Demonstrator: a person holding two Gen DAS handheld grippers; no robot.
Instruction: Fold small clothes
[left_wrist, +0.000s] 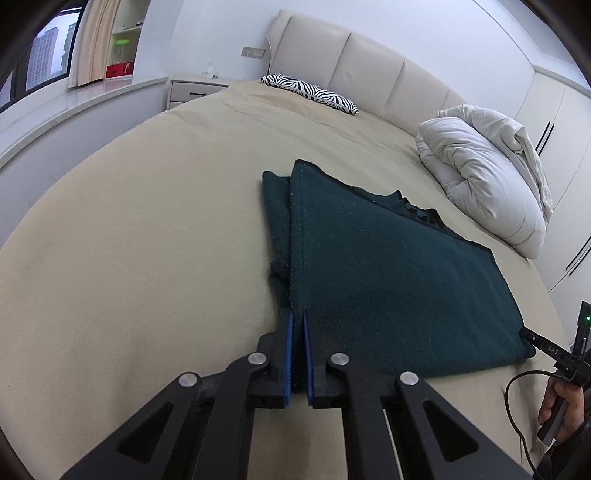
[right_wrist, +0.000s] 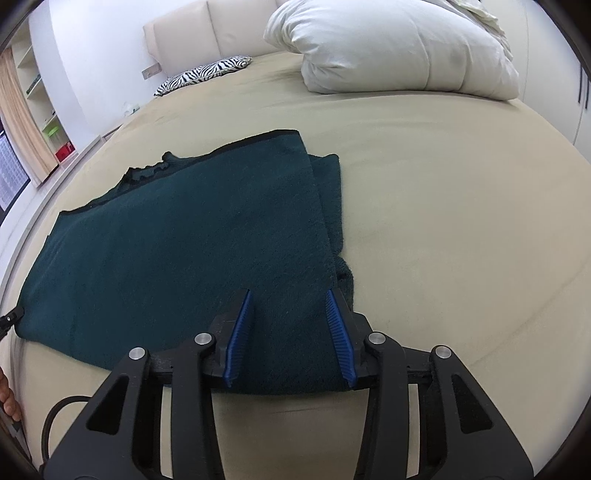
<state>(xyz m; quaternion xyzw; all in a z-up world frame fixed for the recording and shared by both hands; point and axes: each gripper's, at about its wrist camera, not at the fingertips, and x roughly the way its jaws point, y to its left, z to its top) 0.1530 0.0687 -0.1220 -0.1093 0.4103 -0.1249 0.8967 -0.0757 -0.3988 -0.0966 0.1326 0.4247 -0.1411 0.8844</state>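
Gripping the near left corner of the dark green garment (left_wrist: 388, 266) lying flat on the bed (left_wrist: 129, 240), the left tongs (left_wrist: 298, 321) are pinching shut, while the right tongs (right_wrist: 290, 306) are straddling its right corner, parted.

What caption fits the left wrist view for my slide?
Left gripper shut on near corner of dark green garment lying on beige bed.
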